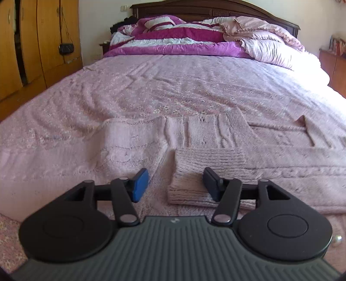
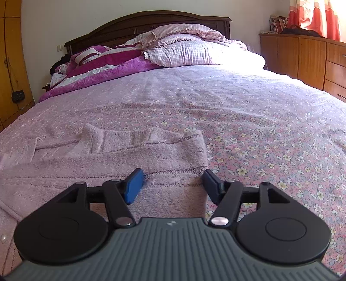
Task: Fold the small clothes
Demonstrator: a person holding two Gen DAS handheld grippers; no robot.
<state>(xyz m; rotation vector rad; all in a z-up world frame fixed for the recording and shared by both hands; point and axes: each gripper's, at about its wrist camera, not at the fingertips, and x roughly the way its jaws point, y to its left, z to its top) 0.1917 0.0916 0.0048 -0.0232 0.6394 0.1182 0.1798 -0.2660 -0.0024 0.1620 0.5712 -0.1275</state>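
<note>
Your pink knitted cardigan [image 1: 194,138] lies flat on the bed [image 1: 173,86], lower centre of frame, ribbed cuff [image 1: 201,173] folded inward; no readable writing. Your left hand-held gripper [image 1: 176,183] and right hand-held gripper [image 2: 173,186] both gape wide, holding nothing.

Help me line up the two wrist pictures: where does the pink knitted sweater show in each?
Left wrist view: the pink knitted sweater spreads across the lower middle and right, its ribbed cuff just ahead of the open left tongs.
Right wrist view: it fills the lower left, its edge between the open right tongs.
Shared landmark: the dark wooden headboard.
</note>
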